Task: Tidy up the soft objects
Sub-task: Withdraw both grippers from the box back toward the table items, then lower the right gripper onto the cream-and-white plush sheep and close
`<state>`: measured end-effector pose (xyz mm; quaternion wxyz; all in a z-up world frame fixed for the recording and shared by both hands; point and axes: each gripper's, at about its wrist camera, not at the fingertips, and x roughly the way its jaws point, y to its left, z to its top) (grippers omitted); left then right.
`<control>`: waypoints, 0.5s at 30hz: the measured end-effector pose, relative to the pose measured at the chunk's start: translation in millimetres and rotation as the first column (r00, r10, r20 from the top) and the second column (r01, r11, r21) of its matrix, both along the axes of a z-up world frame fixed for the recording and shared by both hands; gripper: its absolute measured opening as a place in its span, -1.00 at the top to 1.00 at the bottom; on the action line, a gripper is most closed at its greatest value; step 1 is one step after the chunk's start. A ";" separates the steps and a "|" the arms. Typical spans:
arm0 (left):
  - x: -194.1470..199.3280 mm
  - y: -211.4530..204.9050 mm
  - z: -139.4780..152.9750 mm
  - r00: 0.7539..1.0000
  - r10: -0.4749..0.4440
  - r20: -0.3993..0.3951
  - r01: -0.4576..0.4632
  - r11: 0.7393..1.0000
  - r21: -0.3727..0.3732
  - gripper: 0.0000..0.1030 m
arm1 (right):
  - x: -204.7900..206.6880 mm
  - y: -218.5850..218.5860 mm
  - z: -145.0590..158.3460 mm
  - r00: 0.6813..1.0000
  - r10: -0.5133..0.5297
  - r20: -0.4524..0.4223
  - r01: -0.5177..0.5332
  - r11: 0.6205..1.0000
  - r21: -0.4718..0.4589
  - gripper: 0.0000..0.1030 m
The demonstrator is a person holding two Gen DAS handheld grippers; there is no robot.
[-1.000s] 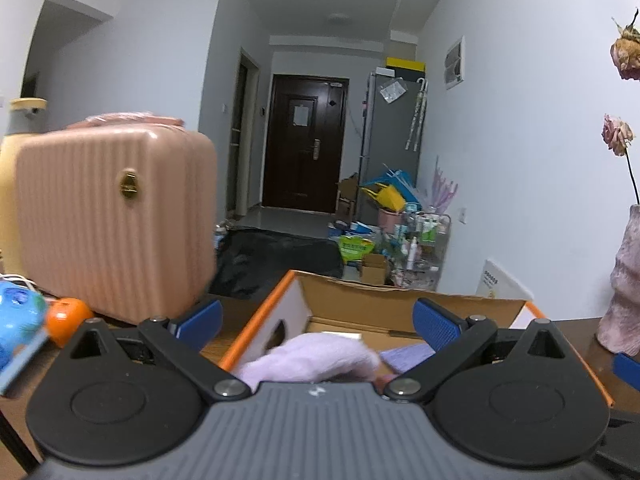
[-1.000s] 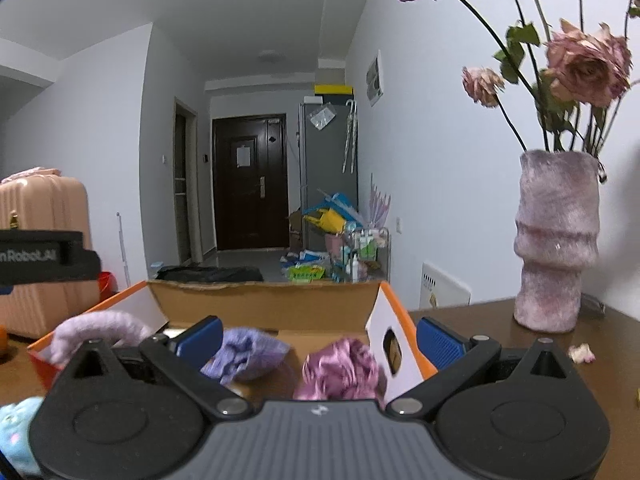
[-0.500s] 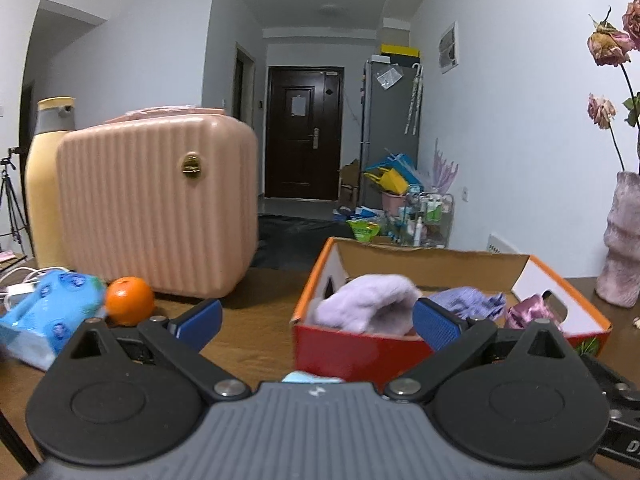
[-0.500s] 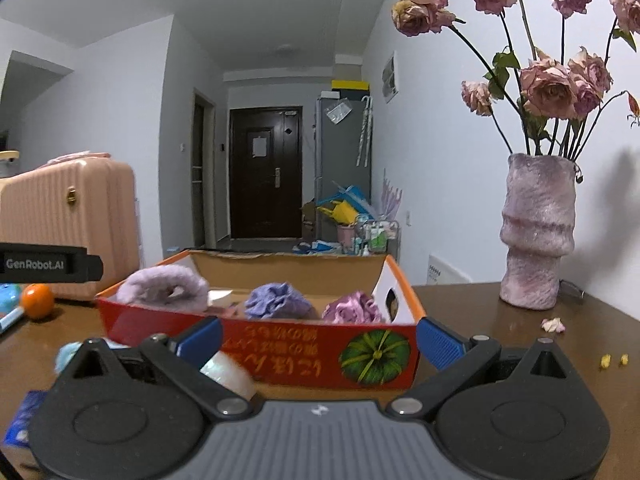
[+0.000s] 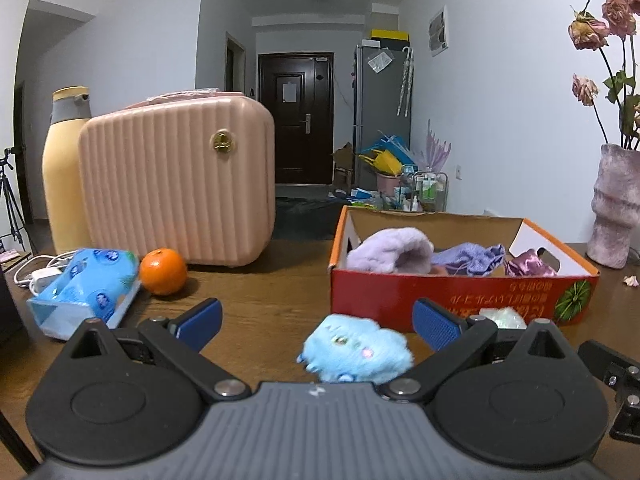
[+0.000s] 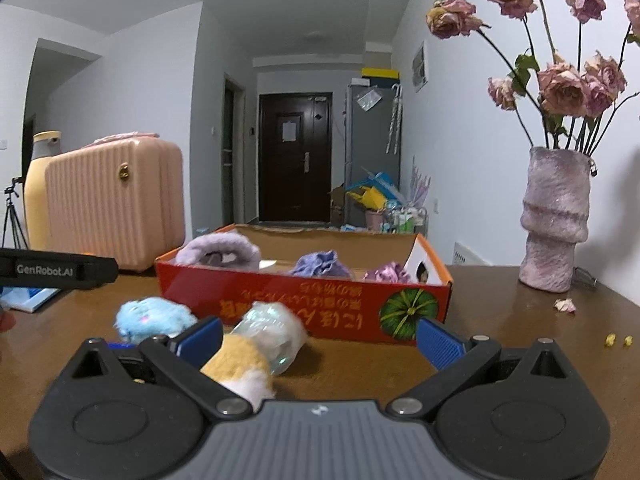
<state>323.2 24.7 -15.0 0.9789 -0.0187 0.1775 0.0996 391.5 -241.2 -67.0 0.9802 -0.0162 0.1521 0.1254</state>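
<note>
A red and orange cardboard box (image 5: 460, 294) (image 6: 304, 300) stands on the wooden table and holds a fluffy lilac plush (image 5: 390, 250) (image 6: 218, 250), a purple knit piece (image 5: 470, 258) (image 6: 320, 264) and a shiny pink scrunchie (image 5: 528, 266) (image 6: 388, 272). In front of the box lies a blue plush (image 5: 356, 350) (image 6: 154, 318), between the fingers of my open left gripper (image 5: 316, 320). A yellow and white plush in clear wrap (image 6: 256, 350) lies by the left finger of my open right gripper (image 6: 318, 334). Neither gripper holds anything.
A pink ribbed case (image 5: 180, 184), a yellow bottle (image 5: 64, 168), an orange (image 5: 163, 271) and a blue tissue pack (image 5: 84, 288) sit at the left. A vase of dried roses (image 6: 556, 220) stands at the right, petals and crumbs near it.
Both grippers have pulled back from above the box and dropped towards the table. The blue plush and the wrapped plush have come into view in front of the box.
</note>
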 end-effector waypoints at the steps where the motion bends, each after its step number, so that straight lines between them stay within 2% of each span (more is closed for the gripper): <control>1: -3.1 1.7 -0.3 1.000 0.002 -0.002 -0.002 1.000 0.002 -1.00 | -2.4 0.1 -0.9 1.000 0.007 -0.005 -0.007 1.000 0.000 -1.00; 11: -29.4 7.6 -9.3 0.997 -0.055 -0.054 0.055 0.998 -0.003 -1.00 | -17.7 6.7 -2.8 0.999 0.032 -0.024 -0.033 0.999 -0.037 -1.00; 15: -39.2 6.8 -13.4 0.996 -0.067 -0.063 0.069 0.997 0.025 -1.00 | -21.9 9.8 -4.1 0.998 0.052 -0.042 -0.054 0.998 -0.041 -1.00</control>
